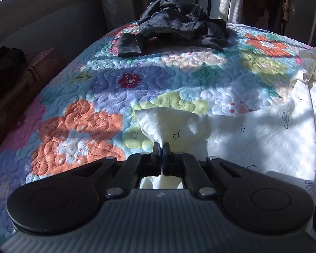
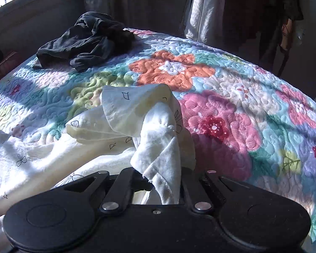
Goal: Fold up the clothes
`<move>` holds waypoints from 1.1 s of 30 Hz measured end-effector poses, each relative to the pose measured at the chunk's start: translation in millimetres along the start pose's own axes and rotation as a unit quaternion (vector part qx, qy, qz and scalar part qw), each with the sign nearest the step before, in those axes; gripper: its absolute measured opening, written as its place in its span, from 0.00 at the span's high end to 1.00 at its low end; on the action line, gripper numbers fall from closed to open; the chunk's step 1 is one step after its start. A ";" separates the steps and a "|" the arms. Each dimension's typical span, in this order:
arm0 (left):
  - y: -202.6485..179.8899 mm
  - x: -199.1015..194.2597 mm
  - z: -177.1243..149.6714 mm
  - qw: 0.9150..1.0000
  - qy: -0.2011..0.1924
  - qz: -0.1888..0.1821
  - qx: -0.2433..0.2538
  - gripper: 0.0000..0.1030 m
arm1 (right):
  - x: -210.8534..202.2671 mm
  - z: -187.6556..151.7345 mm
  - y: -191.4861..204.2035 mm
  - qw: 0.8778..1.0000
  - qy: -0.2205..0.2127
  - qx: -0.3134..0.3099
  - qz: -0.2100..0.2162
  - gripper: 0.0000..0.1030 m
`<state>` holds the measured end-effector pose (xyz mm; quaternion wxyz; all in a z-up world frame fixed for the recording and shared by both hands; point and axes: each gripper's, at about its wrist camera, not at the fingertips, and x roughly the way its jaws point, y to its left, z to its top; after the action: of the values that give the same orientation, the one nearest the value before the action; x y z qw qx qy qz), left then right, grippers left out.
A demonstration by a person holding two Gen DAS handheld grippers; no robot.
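1. Left wrist view: the left gripper [image 1: 161,145] has its fingers pressed together on a corner of the white garment [image 1: 252,135]. The pinched cloth fans out above the tips into a small peak.
2. The rest of the garment spreads to the right over the quilt [image 1: 99,97]. It is white with small black line drawings. Its far end is bunched up at the right edge of the view.
3. A dark heap [image 1: 174,25] of crumpled clothes lies at the far end of the quilt, well apart from the white garment.
4. A brown case [image 1: 31,71] stands left of the bed in shadow. Curtains [image 1: 231,0] hang behind the bed.
5. Right wrist view: the right gripper [image 2: 164,181] is clamped on a thick bunch of the white garment [image 2: 137,109]. The cloth hides the tips, so the pads themselves cannot be seen. A flap hangs down between the finger arms.
6. Above the grip the cloth rises in a rumpled fold, and the rest trails left and lies on the quilt [image 2: 231,109].
7. The dark heap [image 2: 88,40] lies at the far left of the bed, well apart from the white cloth. Hanging clothes [image 2: 284,10] show at the upper right.
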<state>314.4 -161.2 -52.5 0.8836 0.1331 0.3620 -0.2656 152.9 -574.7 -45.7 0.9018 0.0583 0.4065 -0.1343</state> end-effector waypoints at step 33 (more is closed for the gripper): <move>5.2 -184.3 -75.4 0.996 0.047 0.053 -0.061 0.49 | -185.6 -69.3 77.4 0.992 -0.032 0.086 0.085 0.38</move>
<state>164.4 -56.0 25.7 0.8851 0.1106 0.4107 -0.1890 8.1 -449.6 47.2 0.9140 0.1661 0.3582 -0.0931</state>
